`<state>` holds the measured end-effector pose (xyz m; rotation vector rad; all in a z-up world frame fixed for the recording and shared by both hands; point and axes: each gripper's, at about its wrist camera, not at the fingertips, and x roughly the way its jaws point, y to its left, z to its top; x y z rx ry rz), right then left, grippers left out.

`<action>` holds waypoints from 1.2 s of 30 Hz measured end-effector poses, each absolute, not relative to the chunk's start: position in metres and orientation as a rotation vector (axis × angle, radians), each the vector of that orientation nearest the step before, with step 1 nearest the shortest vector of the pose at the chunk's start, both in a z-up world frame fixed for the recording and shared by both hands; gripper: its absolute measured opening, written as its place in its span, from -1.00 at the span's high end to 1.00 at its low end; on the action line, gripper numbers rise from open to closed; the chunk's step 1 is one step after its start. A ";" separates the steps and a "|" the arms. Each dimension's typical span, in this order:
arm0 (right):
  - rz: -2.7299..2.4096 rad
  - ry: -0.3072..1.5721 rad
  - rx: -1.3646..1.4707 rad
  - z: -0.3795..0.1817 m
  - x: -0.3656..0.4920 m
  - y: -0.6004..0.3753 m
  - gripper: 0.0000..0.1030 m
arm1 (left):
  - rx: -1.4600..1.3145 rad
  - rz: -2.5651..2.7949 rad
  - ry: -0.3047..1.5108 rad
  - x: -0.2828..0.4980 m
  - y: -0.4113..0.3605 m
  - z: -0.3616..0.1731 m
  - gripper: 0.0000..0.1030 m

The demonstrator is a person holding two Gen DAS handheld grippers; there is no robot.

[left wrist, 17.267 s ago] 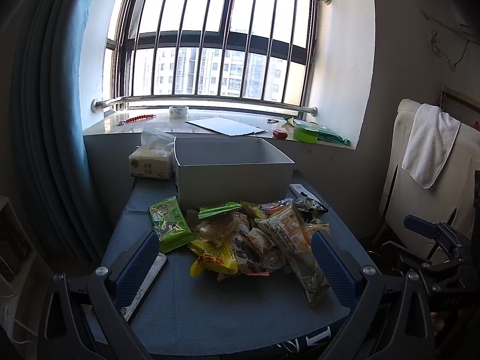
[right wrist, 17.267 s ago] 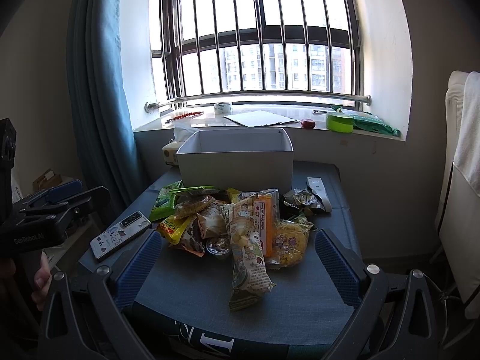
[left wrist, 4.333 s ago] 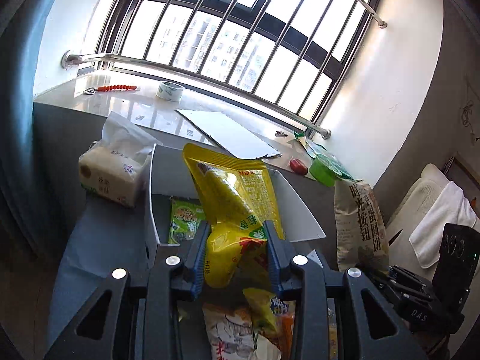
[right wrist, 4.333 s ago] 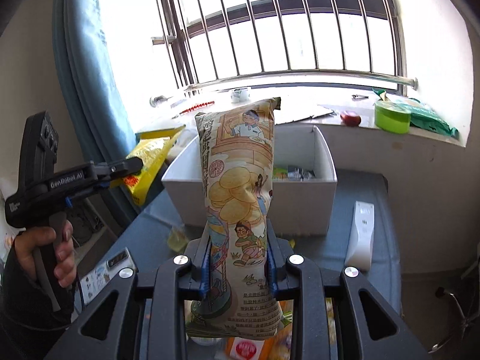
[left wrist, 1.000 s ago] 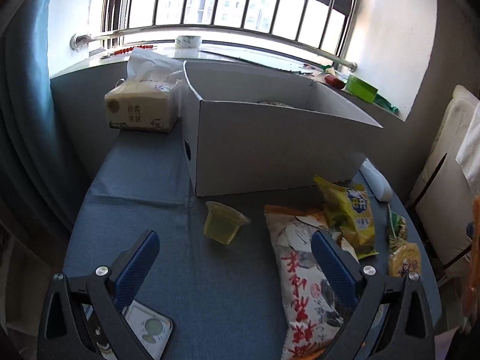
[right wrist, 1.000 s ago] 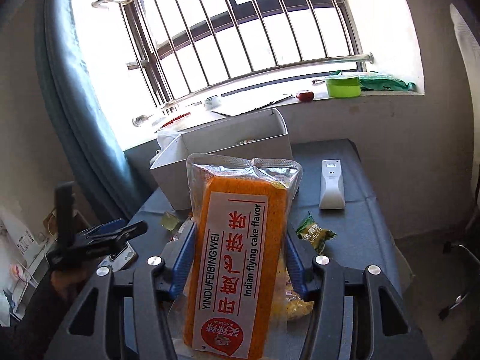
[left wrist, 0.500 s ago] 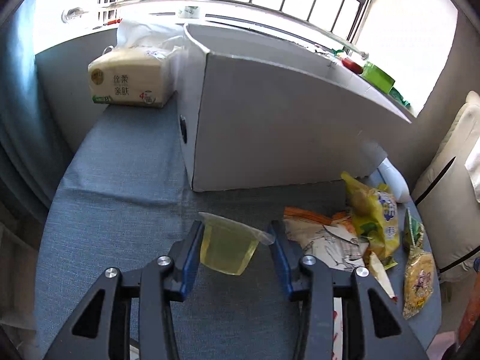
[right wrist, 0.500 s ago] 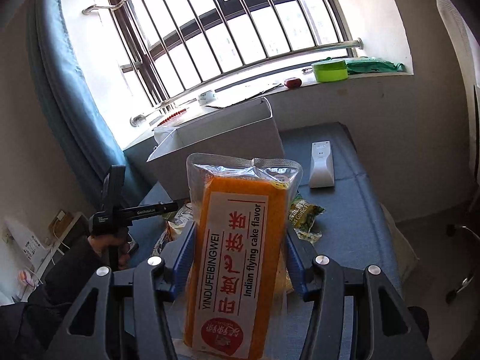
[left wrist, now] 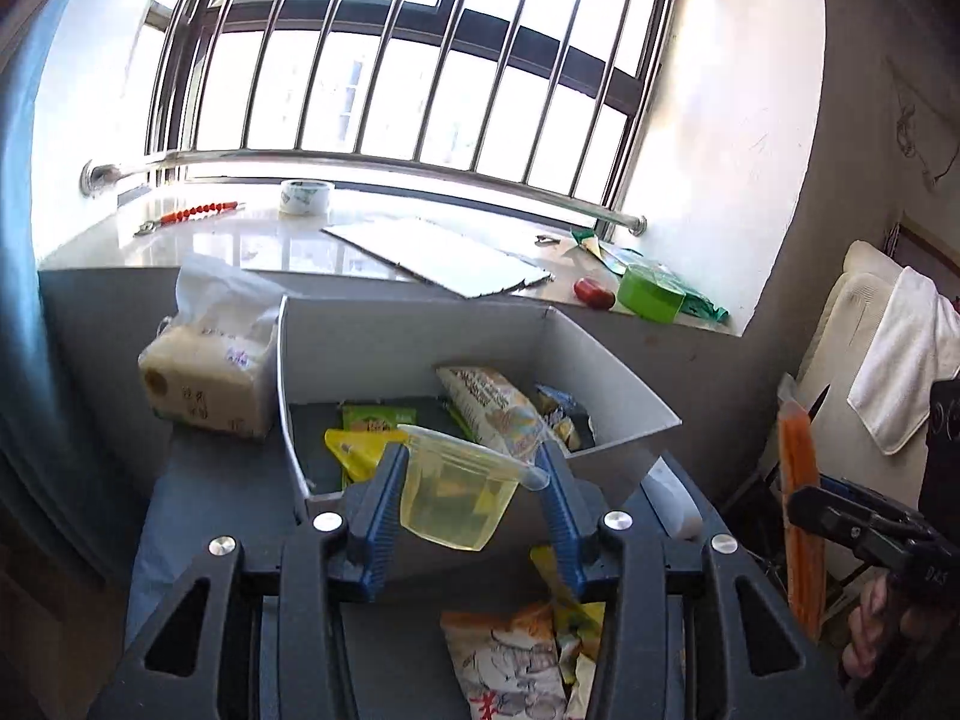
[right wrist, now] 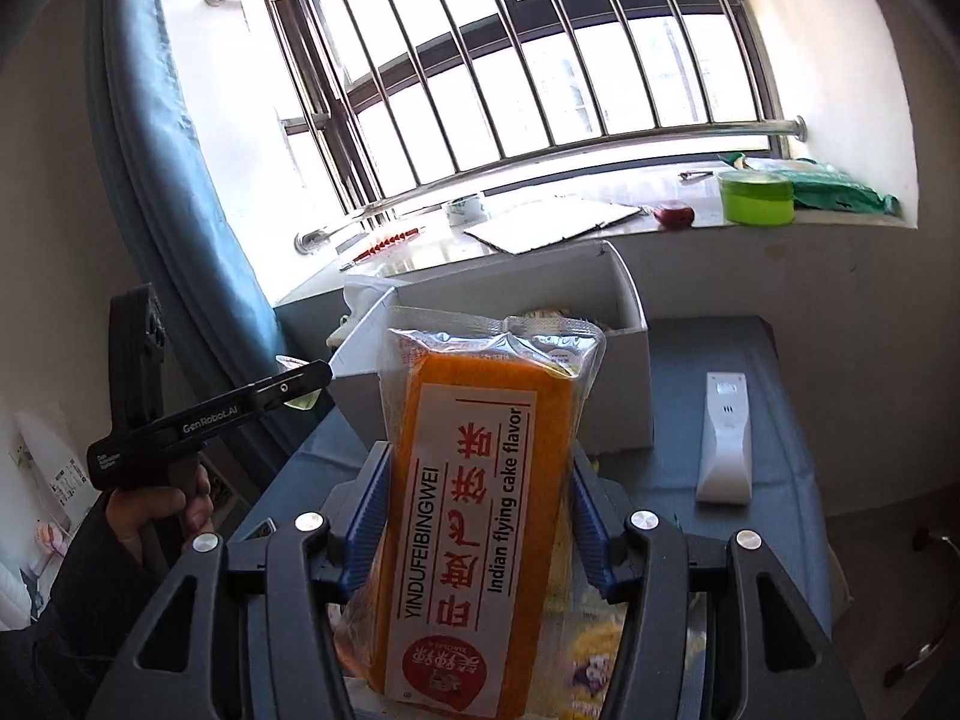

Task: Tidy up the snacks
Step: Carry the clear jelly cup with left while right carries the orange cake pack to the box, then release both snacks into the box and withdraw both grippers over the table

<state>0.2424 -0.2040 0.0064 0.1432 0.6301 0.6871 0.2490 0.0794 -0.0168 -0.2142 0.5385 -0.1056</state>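
Snacks: I hold two of them in the air at once, near a white box (left wrist: 600,372) on the blue-grey table (left wrist: 198,516).
Jelly cup: my left gripper (left wrist: 468,495) has its blue pads pressed against the sides of a clear jelly cup (left wrist: 456,495), yellow inside, raised just in front of the box's near wall.
Cake packet: my right gripper (right wrist: 474,516) is clamped on an orange cake packet (right wrist: 480,516), upright, printed "Indian flying cake flavor".
Box contents: several packets already lie inside, a pale chip bag (left wrist: 492,408) leaning over a green packet (left wrist: 378,417) and a yellow one (left wrist: 354,450).
Table: more snack packets (left wrist: 522,654) lie loose below my left gripper; a white remote (right wrist: 726,438) rests right of the box, a tissue pack (left wrist: 204,372) left of it.
Sill: tape roll (left wrist: 306,197), flat card sheet (left wrist: 438,255), green tub (right wrist: 756,197) under the barred window.
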 end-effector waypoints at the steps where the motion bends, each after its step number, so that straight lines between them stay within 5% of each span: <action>1: 0.696 0.641 0.125 0.013 0.261 -0.192 -0.15 | -0.198 -0.108 0.533 0.259 0.078 -0.012 0.08; 10: 0.640 0.751 0.088 0.029 0.400 -0.115 -0.22 | -0.198 -0.064 0.634 0.336 0.094 -0.009 0.05; 11: 0.637 0.763 0.084 0.028 0.408 -0.110 -0.47 | -0.204 -0.051 0.660 0.340 0.098 -0.012 -0.06; 12: 0.619 0.777 0.085 0.028 0.414 -0.108 -0.82 | -0.201 -0.028 0.675 0.341 0.100 -0.014 -0.53; 13: 0.601 0.770 0.097 0.028 0.415 -0.108 -0.92 | -0.197 -0.017 0.664 0.338 0.102 -0.015 -0.95; 14: 0.598 0.755 0.110 0.028 0.414 -0.109 -1.00 | -0.192 -0.019 0.643 0.333 0.104 -0.014 -0.99; 26: 0.635 0.632 0.139 0.049 0.358 -0.134 -1.00 | -0.148 -0.046 0.543 0.268 0.092 0.019 -0.99; 36: 0.753 0.512 0.083 0.056 0.221 -0.208 -1.00 | -0.036 -0.133 0.416 0.139 0.042 0.038 -0.99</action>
